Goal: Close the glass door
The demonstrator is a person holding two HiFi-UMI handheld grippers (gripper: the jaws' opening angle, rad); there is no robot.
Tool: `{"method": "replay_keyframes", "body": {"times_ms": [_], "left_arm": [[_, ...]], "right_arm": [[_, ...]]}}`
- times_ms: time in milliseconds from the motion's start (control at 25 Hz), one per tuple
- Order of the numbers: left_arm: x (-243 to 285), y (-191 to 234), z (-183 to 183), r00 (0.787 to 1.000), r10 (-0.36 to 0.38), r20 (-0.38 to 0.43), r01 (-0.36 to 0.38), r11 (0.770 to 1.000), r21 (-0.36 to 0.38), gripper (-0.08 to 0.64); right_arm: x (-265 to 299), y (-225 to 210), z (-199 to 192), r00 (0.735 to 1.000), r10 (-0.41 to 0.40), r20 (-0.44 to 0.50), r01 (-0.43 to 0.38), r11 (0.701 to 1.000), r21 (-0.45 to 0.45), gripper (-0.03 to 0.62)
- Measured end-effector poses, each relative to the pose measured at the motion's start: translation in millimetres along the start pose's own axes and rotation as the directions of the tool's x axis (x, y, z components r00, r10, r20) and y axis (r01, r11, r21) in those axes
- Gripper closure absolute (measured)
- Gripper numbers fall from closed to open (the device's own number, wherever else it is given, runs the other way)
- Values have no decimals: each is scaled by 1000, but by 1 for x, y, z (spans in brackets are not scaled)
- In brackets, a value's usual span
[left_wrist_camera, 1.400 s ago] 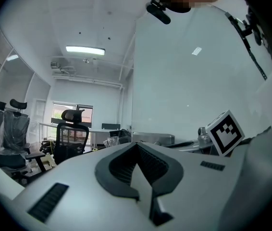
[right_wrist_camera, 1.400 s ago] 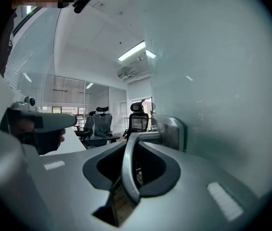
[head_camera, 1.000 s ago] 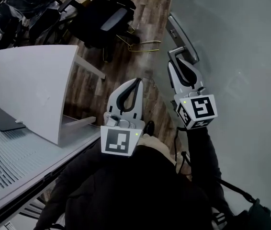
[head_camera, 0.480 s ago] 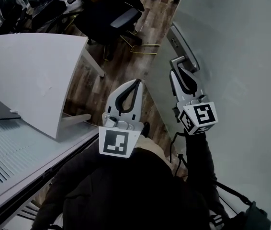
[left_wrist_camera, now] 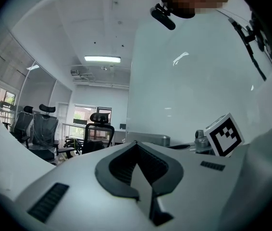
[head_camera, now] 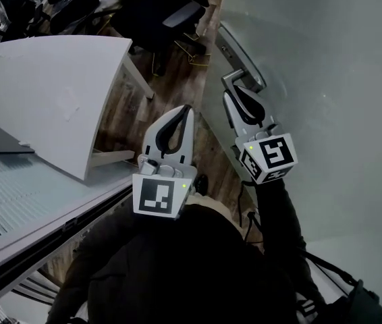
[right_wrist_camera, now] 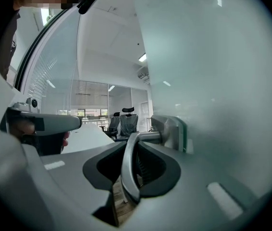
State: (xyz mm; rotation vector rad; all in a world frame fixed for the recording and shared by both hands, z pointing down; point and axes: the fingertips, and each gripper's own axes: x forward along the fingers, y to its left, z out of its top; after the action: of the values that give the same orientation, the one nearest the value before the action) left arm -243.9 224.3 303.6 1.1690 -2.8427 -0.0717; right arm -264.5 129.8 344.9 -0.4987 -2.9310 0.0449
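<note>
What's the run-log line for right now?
right gripper: shut on door handle | left gripper: shut, empty, apart from glass door | stage: handle gripped

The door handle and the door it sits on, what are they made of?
The door handle looks like metal with a brushed silver-grey finish: it has a dull, even sheen along its curve. The door looks like frosted glass: pale and milky, with soft smears of ceiling light on it, though frosted plastic could look similar.
</note>
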Motion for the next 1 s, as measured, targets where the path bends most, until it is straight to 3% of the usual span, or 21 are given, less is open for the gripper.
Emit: {"method": "replay_keyframes", "body": {"times_ms": [400, 1000], "left_arm": [[-60, 4, -3, 993, 121, -8, -120, 993, 12, 563], [-149, 36, 5, 989, 145, 11, -146, 989, 17, 563]], "right_arm": [[-7, 72, -7, 993, 122, 2, -122, 992, -29, 523], [-28, 177, -6, 970, 239, 31, -239, 971, -27, 525]]}}
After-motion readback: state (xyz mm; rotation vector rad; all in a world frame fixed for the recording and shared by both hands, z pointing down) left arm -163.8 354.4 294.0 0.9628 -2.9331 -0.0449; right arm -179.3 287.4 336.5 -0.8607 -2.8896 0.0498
